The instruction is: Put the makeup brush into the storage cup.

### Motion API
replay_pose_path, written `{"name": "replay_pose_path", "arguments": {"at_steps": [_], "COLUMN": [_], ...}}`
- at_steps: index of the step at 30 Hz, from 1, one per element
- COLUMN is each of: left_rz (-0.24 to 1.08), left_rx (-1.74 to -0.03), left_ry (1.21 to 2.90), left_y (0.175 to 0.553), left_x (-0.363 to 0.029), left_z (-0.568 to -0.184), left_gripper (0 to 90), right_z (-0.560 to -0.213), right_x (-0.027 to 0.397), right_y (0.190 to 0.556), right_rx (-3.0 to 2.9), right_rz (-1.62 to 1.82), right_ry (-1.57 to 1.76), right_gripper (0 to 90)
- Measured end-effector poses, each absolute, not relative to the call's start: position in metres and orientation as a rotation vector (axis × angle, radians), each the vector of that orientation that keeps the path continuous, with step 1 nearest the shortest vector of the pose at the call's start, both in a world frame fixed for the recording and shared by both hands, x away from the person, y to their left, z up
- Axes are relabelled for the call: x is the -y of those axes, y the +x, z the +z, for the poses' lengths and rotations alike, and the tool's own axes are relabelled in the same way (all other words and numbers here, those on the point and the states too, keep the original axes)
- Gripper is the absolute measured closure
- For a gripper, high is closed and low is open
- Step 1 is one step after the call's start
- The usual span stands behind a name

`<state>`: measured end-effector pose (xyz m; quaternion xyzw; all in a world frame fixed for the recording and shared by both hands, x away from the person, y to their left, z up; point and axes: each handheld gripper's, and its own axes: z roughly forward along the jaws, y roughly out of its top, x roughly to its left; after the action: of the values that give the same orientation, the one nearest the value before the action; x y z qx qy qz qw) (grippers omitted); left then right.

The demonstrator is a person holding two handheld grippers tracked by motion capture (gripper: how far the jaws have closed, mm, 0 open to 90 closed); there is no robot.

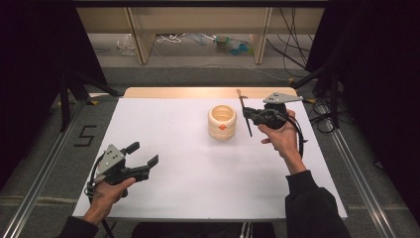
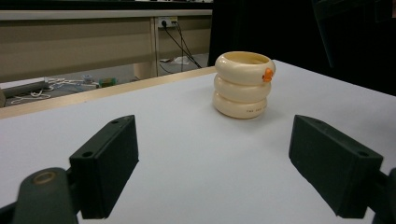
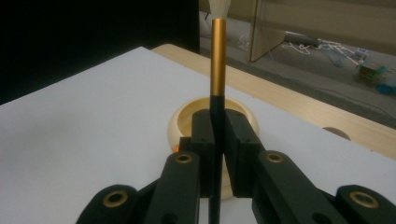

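Right of centre on the white tabletop, toward its far edge, stands a cream holder of three stacked rings w/ open top and a small orange tab on its near side. Just right of it, apart from it, the right gripper has its jaws pressed together on a thin black-handled brush with a gold ferrule and pale bristles; brush roughly upright in right gripper view, slanted in high view, holder just behind the jaws. Left gripper sits well apart at the near-left corner, jaws spread wide w/ nothing between, aimed toward the holder. Wide bare surface between left gripper and holder. Wooden strip runs along far edge; grey floor, cables beyond.
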<state>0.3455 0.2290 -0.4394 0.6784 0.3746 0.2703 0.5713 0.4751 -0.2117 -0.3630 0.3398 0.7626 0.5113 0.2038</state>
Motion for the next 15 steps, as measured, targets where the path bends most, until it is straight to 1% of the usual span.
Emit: {"name": "replay_pose_path", "arguments": {"at_steps": [15], "left_rz": [0.631], "left_rx": [-0.879], "left_ry": [1.59], "left_y": [0.3455], "left_x": [-0.2286], "left_z": [-0.4395], "left_gripper": [15.5], "right_z": [-0.3657], "right_x": [0.2072], "right_y": [0.4856], "right_rx": [-2.087], "right_rz": [1.492], "right_ry": [0.956], "right_gripper": [83.1]}}
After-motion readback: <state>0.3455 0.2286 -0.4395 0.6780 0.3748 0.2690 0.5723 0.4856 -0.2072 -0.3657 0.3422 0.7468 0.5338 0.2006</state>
